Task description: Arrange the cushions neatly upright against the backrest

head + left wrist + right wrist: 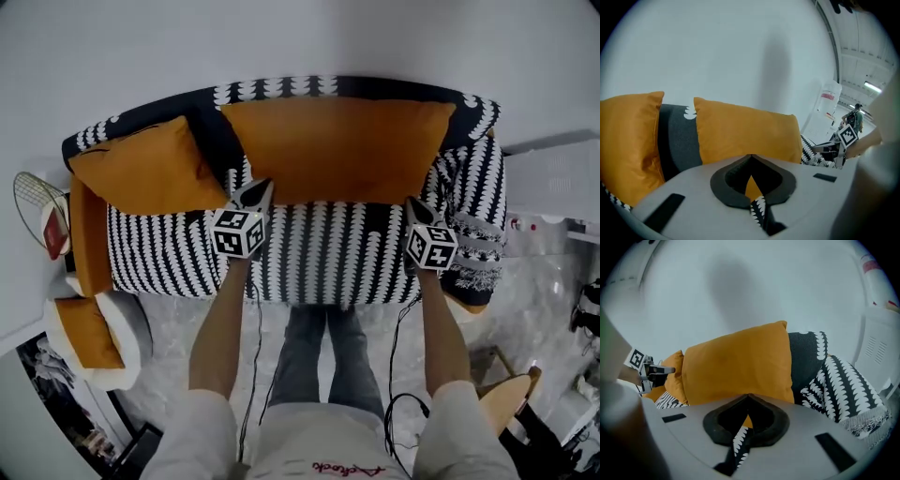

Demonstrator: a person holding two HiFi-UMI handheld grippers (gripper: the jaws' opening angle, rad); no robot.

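Person stood facing the black-and-white patterned fabric sofa, both arms out, a gripper in each hand. The long orange fabric cushion stood on its long edge mid-seat, upright, back against the sofa's patterned backrest. The smaller square orange cushion sat propped in the left corner, also vs. the backrest, w/ a strip of dark backrest showing btwn the two.

The left gripper hung just in front of the long cushion's lower left corner. Its jaws were together, tips meeting, nothing btwn them; only cushion & seat pattern showed beyond. The right gripper was the same at the lower right corner: jaws closed, empty. Couldn't tell if either tip actually touched the cushion.

A fringed b&w throw lay draped over the right armrest. Left of the sofa stood a round white stool w/ an orange pad on top.
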